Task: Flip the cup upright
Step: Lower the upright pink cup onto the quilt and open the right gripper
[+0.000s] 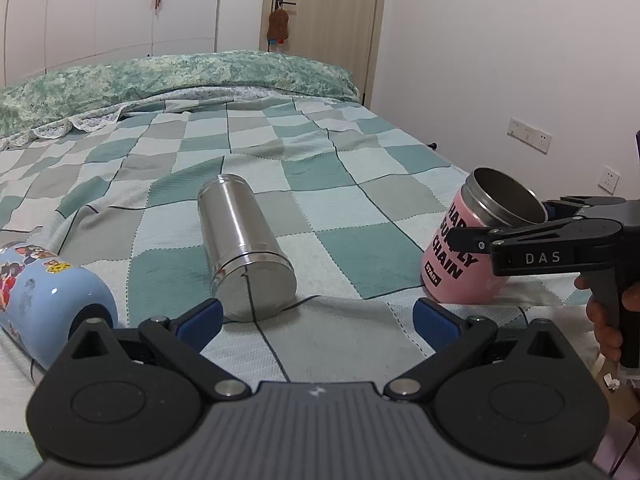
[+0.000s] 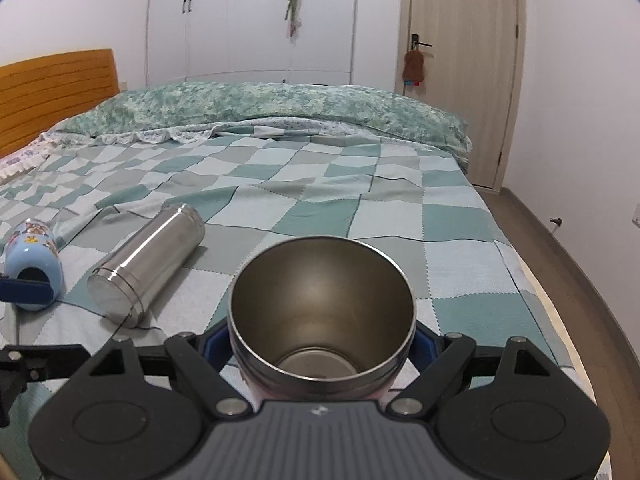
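Observation:
A pink cup with black lettering and a steel rim stands tilted on the bed at the right, mouth up and leaning toward the right gripper. My right gripper is shut on the pink cup just below its rim; in the left wrist view the right gripper's fingers cross the cup's upper side. My left gripper is open and empty, low over the bedspread. A steel cup lies on its side just beyond the left gripper's left finger.
A light blue cartoon cup lies on its side at the left; it also shows in the right wrist view. The checked bedspread covers the bed, with a green quilt at the far side. The bed's right edge drops to the floor.

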### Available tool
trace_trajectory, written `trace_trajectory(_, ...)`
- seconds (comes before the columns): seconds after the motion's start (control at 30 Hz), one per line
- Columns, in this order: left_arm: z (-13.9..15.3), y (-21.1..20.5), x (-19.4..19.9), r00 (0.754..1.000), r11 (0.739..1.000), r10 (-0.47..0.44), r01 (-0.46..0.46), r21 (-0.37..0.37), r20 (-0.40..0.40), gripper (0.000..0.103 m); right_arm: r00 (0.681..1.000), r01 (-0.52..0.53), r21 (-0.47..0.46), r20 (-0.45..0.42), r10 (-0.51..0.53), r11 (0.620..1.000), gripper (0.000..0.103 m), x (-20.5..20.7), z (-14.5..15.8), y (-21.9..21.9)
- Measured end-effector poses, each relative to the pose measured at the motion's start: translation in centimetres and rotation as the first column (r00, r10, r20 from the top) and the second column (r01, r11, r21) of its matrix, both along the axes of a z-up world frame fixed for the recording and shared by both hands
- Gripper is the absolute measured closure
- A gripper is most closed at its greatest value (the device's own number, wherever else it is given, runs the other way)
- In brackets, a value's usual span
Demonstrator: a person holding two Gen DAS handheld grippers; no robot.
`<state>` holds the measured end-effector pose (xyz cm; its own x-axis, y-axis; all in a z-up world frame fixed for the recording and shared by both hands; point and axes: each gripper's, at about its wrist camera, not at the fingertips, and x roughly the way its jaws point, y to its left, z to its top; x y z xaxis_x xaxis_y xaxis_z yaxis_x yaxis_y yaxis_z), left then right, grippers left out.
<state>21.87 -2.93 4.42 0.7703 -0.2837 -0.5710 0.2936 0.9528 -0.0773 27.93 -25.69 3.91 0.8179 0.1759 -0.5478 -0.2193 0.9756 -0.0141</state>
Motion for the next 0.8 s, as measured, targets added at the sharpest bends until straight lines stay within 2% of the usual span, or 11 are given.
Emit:
trace_trajectory(0.07,0.3,0.1,-0.5,1.000,1.000,0.003,-0.003,-0.001,0.009,0.000,0.999,0.006,0.023,0.031,-0.007,1.000,0.001,-0.9,0.3,-0.4)
trace_trajectory(0.23,1.8,0.5,-2.8,0.998,1.000,0.020,-0.020,-0.004,0.058,0.000,0.993,0.001,0.080,0.118,-0.011,0.997,0.000,-4.3,1.6,-1.2)
trace_trajectory(0.37,3.2,1.2,-6.1,0.990,0.999,0.047,-0.045,-0.022,0.133,0.000,0.976,-0.014,0.089,0.215,-0.006,0.996,0.000,-8.4,3.1,-1.0)
trace_trajectory(0.6,3.7,2.5,-12.6,0.958,0.992,0.126,-0.118,-0.047,0.258,0.000,0.938,-0.068,0.079,0.345,0.037,0.995,0.000,-16.1,3.6,0.5)
trace_trajectory(0.8,1.4,3.4,-16.9,0.919,0.974,0.227,-0.218,-0.063,0.321,0.000,0.915,-0.084,0.062,0.400,0.053,0.994,0.000,-21.2,1.1,1.7)
